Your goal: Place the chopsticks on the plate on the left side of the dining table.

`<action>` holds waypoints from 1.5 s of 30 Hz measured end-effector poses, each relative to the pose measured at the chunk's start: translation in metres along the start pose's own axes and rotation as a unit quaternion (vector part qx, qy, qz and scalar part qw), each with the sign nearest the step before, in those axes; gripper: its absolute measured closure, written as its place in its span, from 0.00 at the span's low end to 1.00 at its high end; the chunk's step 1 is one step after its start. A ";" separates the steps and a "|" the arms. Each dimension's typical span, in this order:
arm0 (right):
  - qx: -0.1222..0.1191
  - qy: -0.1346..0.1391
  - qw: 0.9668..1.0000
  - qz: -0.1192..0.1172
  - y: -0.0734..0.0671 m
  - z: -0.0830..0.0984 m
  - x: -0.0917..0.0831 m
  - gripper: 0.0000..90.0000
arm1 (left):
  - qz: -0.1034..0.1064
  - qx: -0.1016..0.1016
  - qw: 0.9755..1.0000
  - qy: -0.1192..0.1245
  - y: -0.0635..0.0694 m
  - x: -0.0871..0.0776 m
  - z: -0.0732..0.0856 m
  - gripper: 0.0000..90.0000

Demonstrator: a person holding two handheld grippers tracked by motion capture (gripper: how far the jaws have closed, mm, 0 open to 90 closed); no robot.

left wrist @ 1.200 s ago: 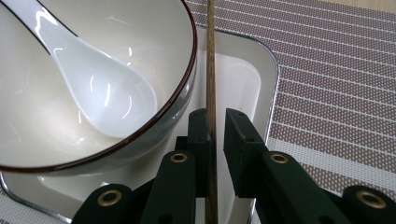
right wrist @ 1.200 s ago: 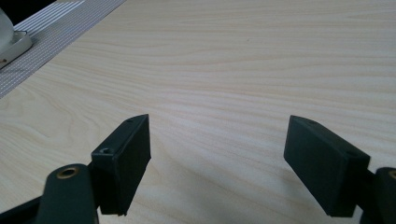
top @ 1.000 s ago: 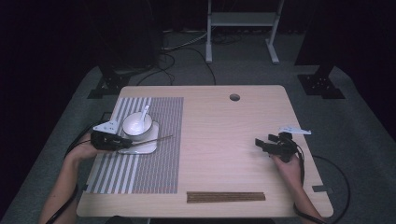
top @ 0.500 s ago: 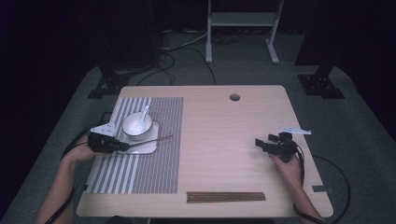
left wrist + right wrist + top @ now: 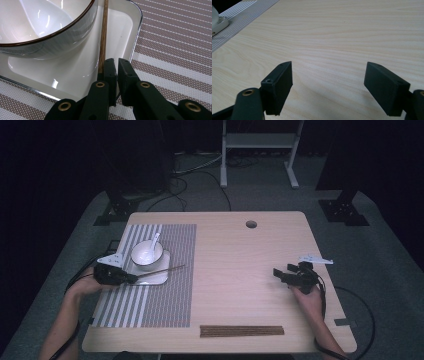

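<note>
The wooden chopstick (image 5: 103, 37) is seen lying across the white square plate (image 5: 75, 75), just beside the bowl (image 5: 45, 27), its near end alongside the outer face of one jaw of the left gripper (image 5: 117, 65), whose jaws are drawn almost together with nothing between them. The right gripper (image 5: 328, 82) is held well apart over bare table (image 5: 352, 30), jaws spread wide.
</note>
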State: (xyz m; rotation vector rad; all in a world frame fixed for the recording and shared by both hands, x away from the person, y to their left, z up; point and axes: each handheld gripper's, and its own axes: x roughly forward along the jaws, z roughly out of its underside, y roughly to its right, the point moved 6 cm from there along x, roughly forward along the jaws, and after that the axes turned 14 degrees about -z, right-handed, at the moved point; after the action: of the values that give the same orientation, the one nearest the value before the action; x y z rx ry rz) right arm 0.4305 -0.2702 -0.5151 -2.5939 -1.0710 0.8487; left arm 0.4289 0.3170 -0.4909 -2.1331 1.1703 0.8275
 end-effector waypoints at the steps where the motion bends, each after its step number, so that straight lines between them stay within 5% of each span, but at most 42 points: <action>1: 0.000 0.000 1.000 0.000 0.000 0.000 0.000 0.24 | -0.002 0.000 1.000 0.000 0.000 0.000 0.000 0.95; 45: 0.002 0.001 1.000 -0.001 0.000 0.000 0.000 0.24 | -0.042 -0.011 0.999 -0.010 -0.015 0.005 -0.002 0.92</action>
State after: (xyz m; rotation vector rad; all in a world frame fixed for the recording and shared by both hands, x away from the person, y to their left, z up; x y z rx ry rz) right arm 0.4302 -0.2705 -0.5149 -2.5897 -1.0699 0.8464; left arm 0.4449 0.3196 -0.4906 -2.1707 1.0575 0.8249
